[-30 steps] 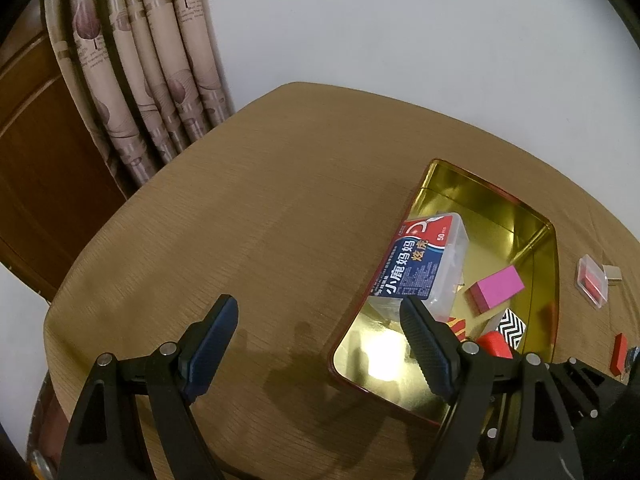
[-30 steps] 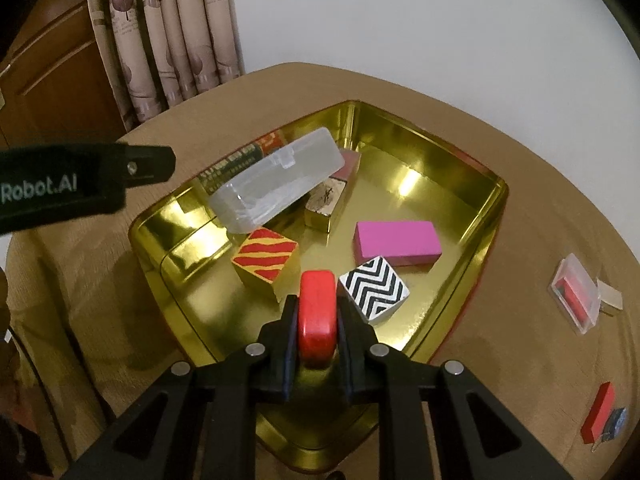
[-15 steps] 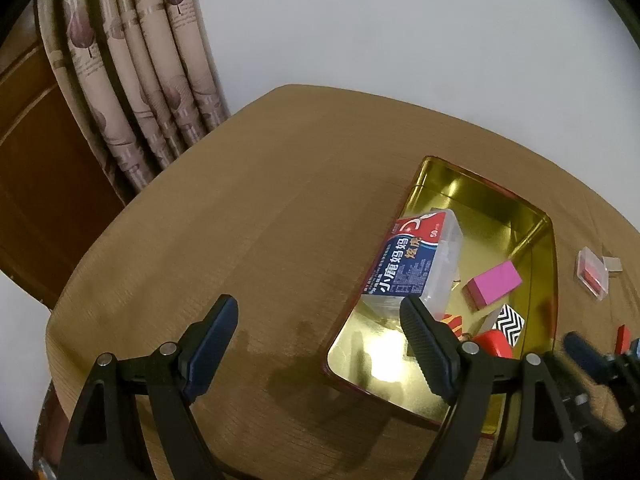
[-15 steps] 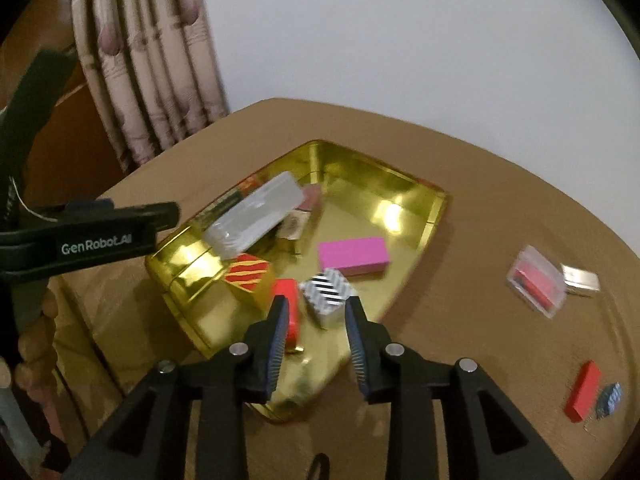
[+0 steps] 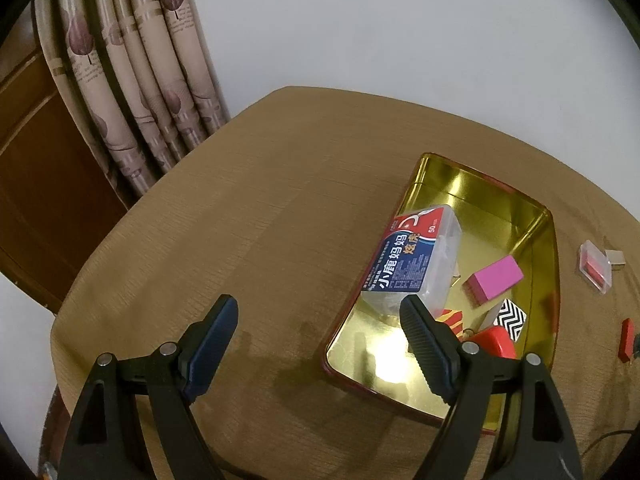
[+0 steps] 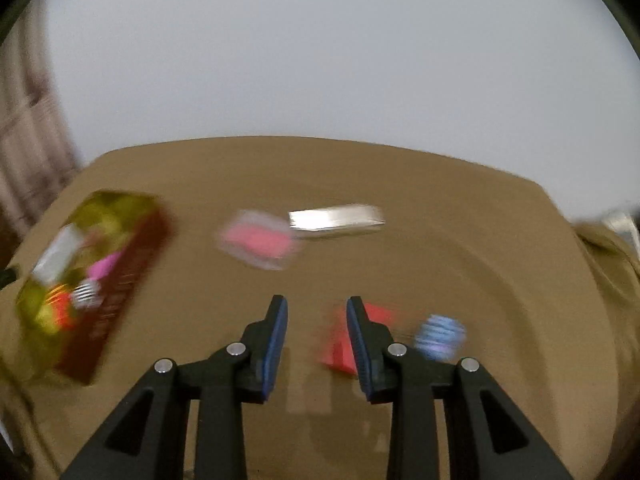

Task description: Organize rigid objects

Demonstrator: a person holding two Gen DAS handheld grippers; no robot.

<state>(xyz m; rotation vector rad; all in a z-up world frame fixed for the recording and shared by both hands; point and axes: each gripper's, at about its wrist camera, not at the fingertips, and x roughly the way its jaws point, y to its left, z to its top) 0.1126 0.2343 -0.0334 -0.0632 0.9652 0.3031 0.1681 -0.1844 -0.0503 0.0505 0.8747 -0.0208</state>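
Observation:
A gold tin (image 5: pixel 418 184) stands on the brown table and holds a clear box with a blue label (image 5: pixel 408 260), a pink block (image 5: pixel 494 280), a zigzag block (image 5: pixel 510 318), a red-and-yellow striped block (image 5: pixel 450 316) and a red piece (image 5: pixel 494 342). My left gripper (image 5: pixel 318 304) hangs open above the table at the tin's near left corner, holding nothing. In the blurred right wrist view my right gripper (image 6: pixel 316 304) is open and empty over bare table. A red block (image 6: pixel 380 314) lies just behind its right finger, and the tin (image 6: pixel 120 280) is far left.
Loose on the table right of the tin: a small clear case with a red insert (image 5: pixel 595 266), a silver bar (image 6: pixel 336 216), a blue striped item (image 6: pixel 440 336). Curtains (image 5: pixel 132 92) and a wooden door stand beyond the table's left edge.
My right gripper let go of the red piece in the tin, opened, and swung right to the loose items. The left gripper stayed put.

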